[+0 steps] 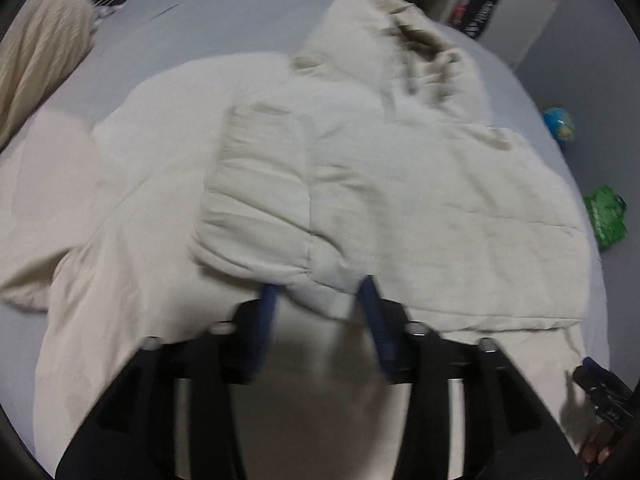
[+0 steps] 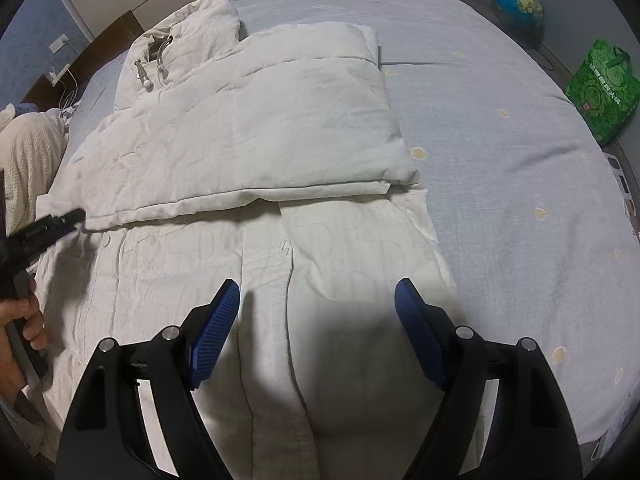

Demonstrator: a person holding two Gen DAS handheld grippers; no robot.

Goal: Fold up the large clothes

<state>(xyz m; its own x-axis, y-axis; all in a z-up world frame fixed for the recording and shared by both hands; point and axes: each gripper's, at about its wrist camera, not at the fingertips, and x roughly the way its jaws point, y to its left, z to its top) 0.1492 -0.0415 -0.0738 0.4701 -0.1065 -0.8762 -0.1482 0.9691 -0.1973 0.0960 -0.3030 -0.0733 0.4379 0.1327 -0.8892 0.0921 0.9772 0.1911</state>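
Here, jacket lies beneath open right tongs on bed.

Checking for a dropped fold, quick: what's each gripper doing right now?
Left gripper: open, jacket edge between its fingers, not pinched.
Right gripper: open, holding nothing.

- One cream padded jacket lies on the bed, hood toward the far end.
- Two metal-tipped drawstrings hang at the jacket's hood.
- One knitted cream garment lies to the left of the jacket.
- One globe stands beyond the bed's right edge.
- One green bag sits near the globe.
- Two grippers: right gripper, left gripper.
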